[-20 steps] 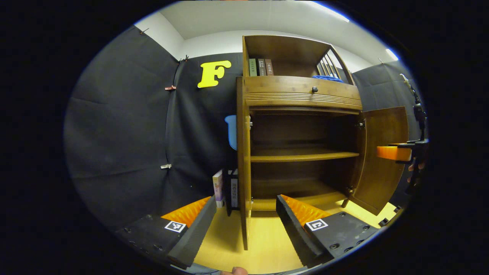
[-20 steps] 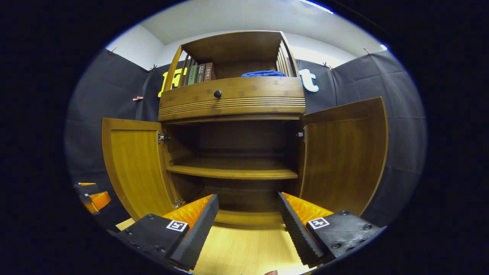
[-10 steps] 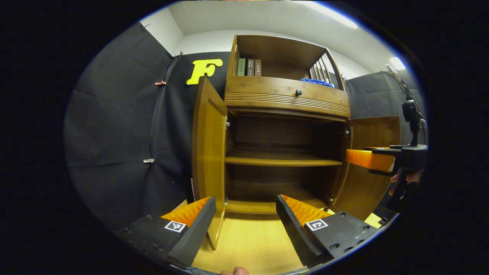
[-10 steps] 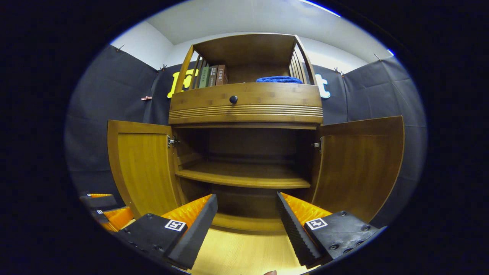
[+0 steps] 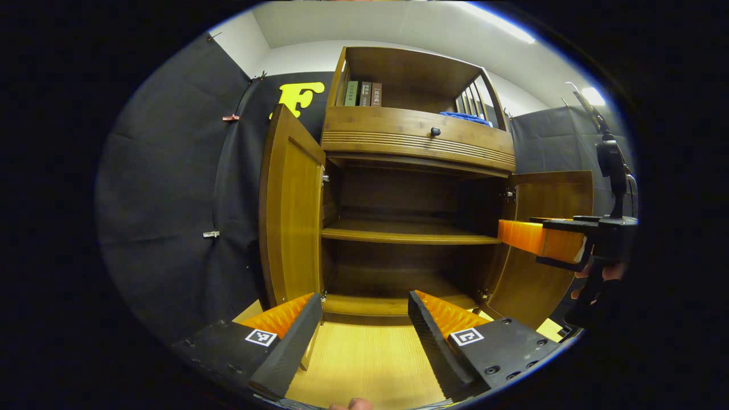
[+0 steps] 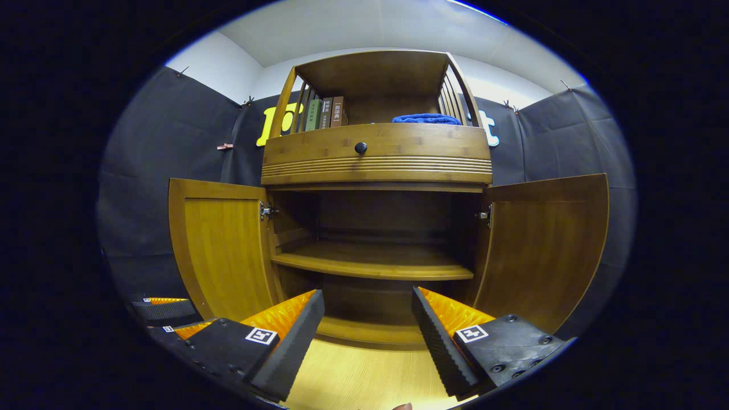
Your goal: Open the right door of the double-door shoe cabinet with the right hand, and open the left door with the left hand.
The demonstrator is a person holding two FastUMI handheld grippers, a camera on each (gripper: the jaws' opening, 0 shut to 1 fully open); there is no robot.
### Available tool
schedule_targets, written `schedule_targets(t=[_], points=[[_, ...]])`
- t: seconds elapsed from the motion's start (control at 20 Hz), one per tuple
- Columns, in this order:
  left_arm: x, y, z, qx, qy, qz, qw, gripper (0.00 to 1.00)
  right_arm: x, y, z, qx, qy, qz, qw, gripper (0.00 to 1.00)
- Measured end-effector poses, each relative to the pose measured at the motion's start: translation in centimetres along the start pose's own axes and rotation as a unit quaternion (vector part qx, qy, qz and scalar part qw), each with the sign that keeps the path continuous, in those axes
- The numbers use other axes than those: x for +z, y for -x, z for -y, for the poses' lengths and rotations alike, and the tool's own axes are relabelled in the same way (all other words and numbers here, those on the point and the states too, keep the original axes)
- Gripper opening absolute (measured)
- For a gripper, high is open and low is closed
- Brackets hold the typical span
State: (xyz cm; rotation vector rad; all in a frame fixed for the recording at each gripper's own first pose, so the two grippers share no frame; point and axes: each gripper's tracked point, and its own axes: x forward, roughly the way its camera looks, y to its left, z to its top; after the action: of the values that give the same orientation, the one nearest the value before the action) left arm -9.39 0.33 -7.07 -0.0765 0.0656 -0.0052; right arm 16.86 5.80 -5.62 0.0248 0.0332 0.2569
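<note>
Floor [image 6: 364, 376] pale wood | cabinet [image 6: 376, 156] doors wide | both grippers' jaws parted, empty

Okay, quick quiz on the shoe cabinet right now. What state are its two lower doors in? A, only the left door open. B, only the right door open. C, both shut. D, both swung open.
D: in the right gripper view the left door and the right door both stand swung out from the shoe cabinet, baring the inner shelf, while both tongs hang open and apart from the doors.
</note>
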Motion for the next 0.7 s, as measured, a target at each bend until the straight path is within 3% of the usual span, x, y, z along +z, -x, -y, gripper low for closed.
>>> schedule_targets(t=[0.7], points=[[-0.23,-0.12,0.69,-0.021,-0.011,0.001,1.000,0.95,-0.22,-0.03,0.06,-0.010,-0.006,-0.003,1.000,0.96]])
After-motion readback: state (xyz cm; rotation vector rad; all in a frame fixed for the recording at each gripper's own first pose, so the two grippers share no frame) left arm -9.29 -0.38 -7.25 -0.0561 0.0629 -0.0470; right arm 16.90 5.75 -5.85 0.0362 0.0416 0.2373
